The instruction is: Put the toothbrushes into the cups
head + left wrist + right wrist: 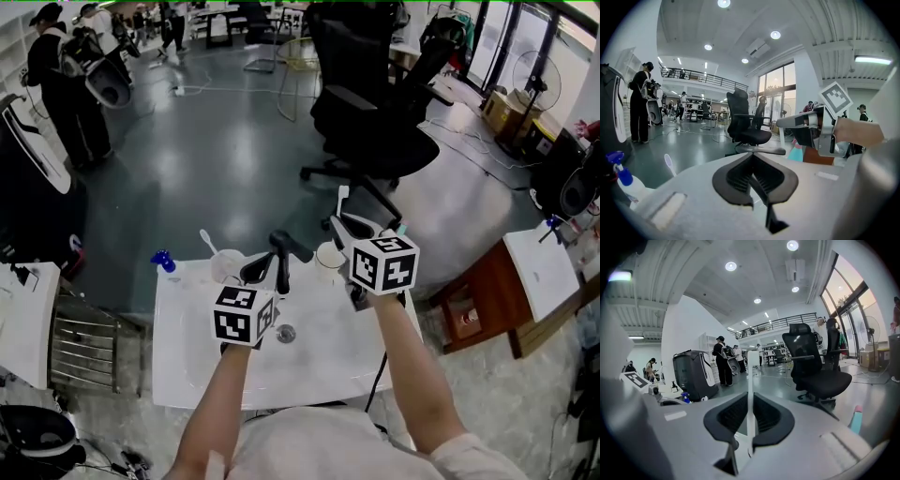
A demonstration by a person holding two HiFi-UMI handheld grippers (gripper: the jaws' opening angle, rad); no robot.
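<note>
My right hand-held gripper (750,401) is clamped narrow on a white toothbrush (751,371), which stands upright between its jaws, head up. From the head view it hangs over the far edge of the white bench (309,361), just beside the right cup (328,255). My left hand-held gripper (752,157) has its jaws pressed together with nothing in them, near the left cup (225,267), where a second toothbrush (208,242) leans out.
</note>
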